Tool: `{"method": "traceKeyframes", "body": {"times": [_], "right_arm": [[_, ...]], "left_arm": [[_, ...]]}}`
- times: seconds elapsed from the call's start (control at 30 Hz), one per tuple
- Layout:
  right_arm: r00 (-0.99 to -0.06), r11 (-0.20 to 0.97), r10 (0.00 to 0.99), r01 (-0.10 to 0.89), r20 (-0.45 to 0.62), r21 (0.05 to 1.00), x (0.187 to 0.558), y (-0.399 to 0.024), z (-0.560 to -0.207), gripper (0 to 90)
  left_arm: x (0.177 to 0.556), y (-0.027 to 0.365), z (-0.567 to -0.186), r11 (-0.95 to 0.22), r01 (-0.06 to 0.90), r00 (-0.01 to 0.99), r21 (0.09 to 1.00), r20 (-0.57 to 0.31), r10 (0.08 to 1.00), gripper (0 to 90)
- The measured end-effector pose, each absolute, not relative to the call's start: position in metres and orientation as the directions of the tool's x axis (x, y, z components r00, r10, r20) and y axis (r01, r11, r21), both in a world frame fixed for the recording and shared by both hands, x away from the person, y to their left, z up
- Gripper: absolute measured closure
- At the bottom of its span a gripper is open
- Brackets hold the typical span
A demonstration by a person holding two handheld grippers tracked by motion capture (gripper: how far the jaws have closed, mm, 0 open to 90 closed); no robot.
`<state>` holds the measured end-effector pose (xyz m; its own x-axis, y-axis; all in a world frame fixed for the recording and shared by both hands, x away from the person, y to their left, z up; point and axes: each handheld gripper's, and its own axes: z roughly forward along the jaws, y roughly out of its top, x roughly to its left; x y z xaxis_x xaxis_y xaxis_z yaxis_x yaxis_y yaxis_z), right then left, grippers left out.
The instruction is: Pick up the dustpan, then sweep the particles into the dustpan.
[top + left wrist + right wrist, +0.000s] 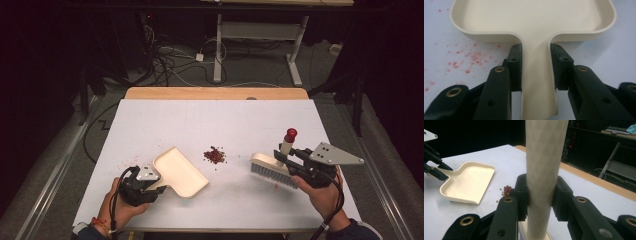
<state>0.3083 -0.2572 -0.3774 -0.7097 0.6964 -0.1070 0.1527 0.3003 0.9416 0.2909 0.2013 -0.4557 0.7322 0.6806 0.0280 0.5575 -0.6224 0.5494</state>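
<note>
Near the desk's (220, 120) front-left corner, a smooth cream plastic dustpan (180, 172) with rounded walls is held flat by its handle, the left tool (535, 62) being clamped on it. Toward the right edge, a cream brush (272, 167) with pale bristles and a red-capped faceted handle is gripped by the right tool (540, 195). Between them, small red crumbs (214, 155) are heaped. No writing can be read.

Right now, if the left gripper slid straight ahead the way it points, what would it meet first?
Likely nothing: the left gripper, shut on the dustpan, points past the red crumbs, which lie off to the side. Depth is unclear.
</note>
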Motion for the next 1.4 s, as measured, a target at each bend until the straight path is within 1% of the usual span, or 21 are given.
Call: {"method": "traceKeyframes", "body": {"times": [0.2, 0.67, 0.83, 0.9, 1.0, 1.2, 1.3, 1.4], "right_arm": [[-0.704, 0.277, 0.705, 0.159, -0.088, 0.947, 0.310, -0.259, -0.378, 70.4], [-0.715, 0.291, 0.694, 0.175, -0.082, 0.940, 0.317, -0.254, -0.381, 70.5], [-0.695, 0.274, 0.716, 0.184, -0.072, 0.944, 0.321, -0.254, -0.375, 70.5], [-0.690, 0.238, 0.723, 0.191, -0.043, 0.952, 0.328, -0.255, -0.373, 70.5], [-0.685, 0.227, 0.728, 0.196, -0.032, 0.954, 0.334, -0.253, -0.372, 70.5], [-0.681, 0.216, 0.731, 0.162, -0.050, 0.963, 0.358, -0.225, -0.367, 70.5], [-0.671, 0.200, 0.739, 0.144, -0.053, 0.969, 0.378, -0.205, -0.364, 70.5], [-0.648, 0.210, 0.759, 0.154, -0.062, 0.966, 0.400, -0.183, -0.366, 70.5]], "left_arm": [[0.291, 0.198, -0.458, -0.623, 0.553, 0.741, 0.554, 0.015, 0.671, 64.0], [0.290, 0.197, -0.460, -0.625, 0.548, 0.749, 0.556, 0.007, 0.662, 63.9], [0.290, 0.196, -0.459, -0.626, 0.549, 0.749, 0.554, 0.008, 0.663, 63.9], [0.290, 0.195, -0.459, -0.626, 0.551, 0.748, 0.552, 0.005, 0.664, 63.9], [0.291, 0.194, -0.460, -0.628, 0.551, 0.749, 0.550, 0.005, 0.662, 63.9], [0.292, 0.190, -0.460, -0.628, 0.556, 0.748, 0.545, 0.001, 0.664, 63.9], [0.293, 0.188, -0.460, -0.630, 0.559, 0.748, 0.539, 0.000, 0.663, 63.9], [0.294, 0.186, -0.461, -0.625, 0.565, 0.747, 0.539, -0.010, 0.665, 63.9]]}}
